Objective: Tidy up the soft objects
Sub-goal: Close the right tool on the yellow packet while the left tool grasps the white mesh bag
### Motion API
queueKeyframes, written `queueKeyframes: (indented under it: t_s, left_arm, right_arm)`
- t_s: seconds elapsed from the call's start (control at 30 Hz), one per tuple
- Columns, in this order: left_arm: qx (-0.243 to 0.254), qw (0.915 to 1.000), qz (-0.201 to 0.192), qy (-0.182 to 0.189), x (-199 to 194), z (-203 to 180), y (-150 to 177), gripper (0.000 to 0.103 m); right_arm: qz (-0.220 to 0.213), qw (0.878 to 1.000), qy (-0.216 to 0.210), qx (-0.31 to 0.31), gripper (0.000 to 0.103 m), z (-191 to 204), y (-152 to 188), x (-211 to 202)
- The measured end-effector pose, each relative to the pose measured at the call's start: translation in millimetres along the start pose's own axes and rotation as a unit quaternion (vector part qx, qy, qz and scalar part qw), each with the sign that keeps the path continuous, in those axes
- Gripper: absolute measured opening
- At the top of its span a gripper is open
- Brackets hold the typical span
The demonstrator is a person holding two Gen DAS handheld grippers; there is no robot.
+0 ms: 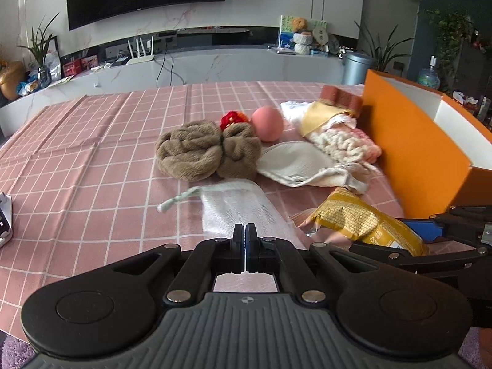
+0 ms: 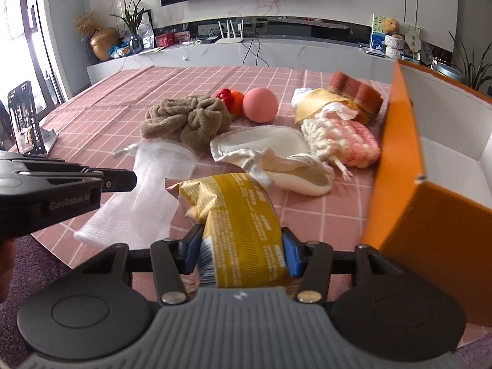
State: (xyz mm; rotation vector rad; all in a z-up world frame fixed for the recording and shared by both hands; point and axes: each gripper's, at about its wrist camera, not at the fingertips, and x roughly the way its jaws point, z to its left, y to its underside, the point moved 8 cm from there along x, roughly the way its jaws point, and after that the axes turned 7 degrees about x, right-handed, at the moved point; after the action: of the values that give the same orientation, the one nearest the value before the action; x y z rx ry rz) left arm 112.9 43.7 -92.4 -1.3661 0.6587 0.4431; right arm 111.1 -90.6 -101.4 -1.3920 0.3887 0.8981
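My left gripper point(image 1: 245, 240) is shut on the near end of a white mesh drawstring bag point(image 1: 240, 206), which stretches away from it over the pink checked tablecloth point(image 1: 92, 160). From the right wrist view the left gripper point(image 2: 123, 181) comes in from the left with the mesh bag point(image 2: 144, 196) in it. My right gripper point(image 2: 241, 246) is shut on a yellow snack packet point(image 2: 236, 215), with a blue pad pressing each side. The packet point(image 1: 363, 224) sits just left of an open orange box point(image 2: 396, 169).
Farther back lie a brown towel bundle point(image 2: 190, 120), a pink ball point(image 2: 260, 104), a red-orange knitted toy point(image 2: 230, 97), a cream pouch point(image 2: 261, 144), a pink-white knitted piece point(image 2: 341, 141) and a reddish sponge point(image 2: 356, 90). A phone on a stand point(image 2: 26, 120) is at the table's left edge.
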Motion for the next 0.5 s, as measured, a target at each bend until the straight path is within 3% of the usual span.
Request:
queueKeyframes:
  t_s: [0.5]
  left_arm:
    - [0.030, 0.9971, -0.069, -0.011, -39.5, -18.5, -31.5, 0.000]
  right_arm:
    - [-0.078, 0.997, 0.012, 0.001, 0.052, -6.5, -16.1, -60.7]
